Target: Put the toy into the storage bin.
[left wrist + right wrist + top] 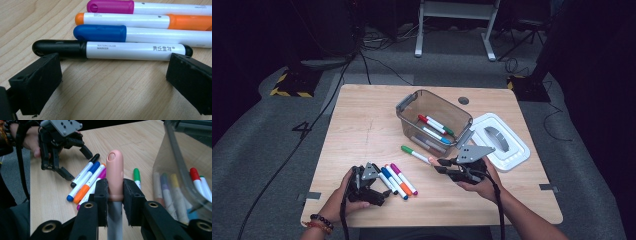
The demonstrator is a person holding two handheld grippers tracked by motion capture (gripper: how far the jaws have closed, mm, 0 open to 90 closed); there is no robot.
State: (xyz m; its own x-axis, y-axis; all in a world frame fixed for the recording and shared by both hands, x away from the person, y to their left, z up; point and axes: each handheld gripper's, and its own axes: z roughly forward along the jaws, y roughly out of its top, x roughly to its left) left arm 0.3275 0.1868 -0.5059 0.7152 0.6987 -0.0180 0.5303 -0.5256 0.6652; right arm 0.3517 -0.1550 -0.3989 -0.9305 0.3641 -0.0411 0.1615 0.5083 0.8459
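Right gripper (115,192) clamps a peach-capped white marker (115,173) beside the clear plastic bin's rim (404,107); left gripper (112,75) gapes before the black-capped marker (112,50), bare wooden table (362,125) beyond

White lid (504,142) at right of centre on a wooden table (362,125); dark round hole (463,100) above it; yellow-black striped base (292,85) on grey carpet, upper left.

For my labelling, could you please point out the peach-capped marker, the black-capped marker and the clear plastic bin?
Peach-capped marker (115,167): right gripper view, cap.
Black-capped marker (130,51): left gripper view, white barrel.
Clear plastic bin (409,102): high view, rim.
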